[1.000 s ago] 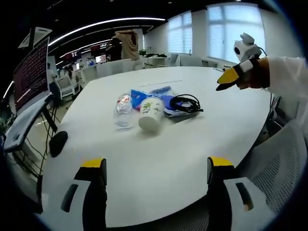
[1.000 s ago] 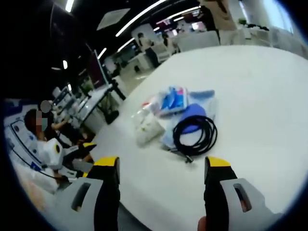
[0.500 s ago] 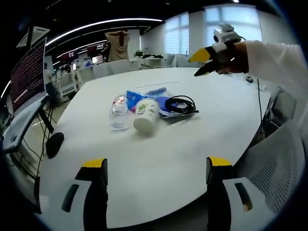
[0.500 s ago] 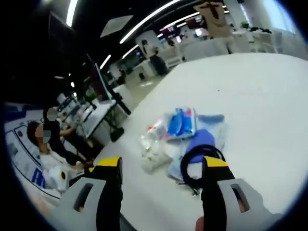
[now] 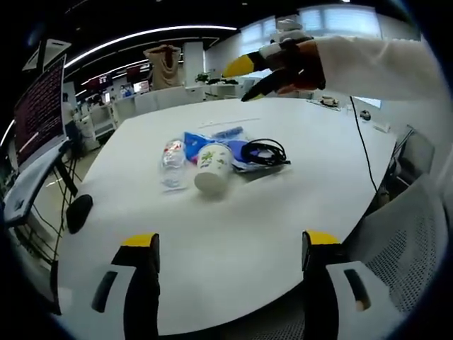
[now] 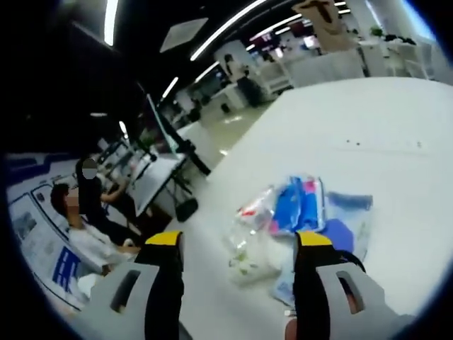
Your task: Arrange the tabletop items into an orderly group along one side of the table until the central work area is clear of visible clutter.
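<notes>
The white table (image 5: 297,212) is carrying a tight cluster near its middle, well away from every edge. The left gripper (image 5: 225,244) is hovering over the near edge, jaws spread wide and gripping nothing. The right gripper (image 6: 237,244) is hanging above the cluster, jaws likewise wide apart and bare (a sleeved hand is carrying it). A cup (image 5: 211,168) is lying on its side, touching a clear bottle (image 5: 172,163), with blue packets (image 6: 301,205) and a coiled black cable (image 5: 267,151) just beside.

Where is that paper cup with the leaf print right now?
In the left gripper view, the paper cup lies tipped over mid-table, between the plastic bottle and the coiled black cable.
</notes>
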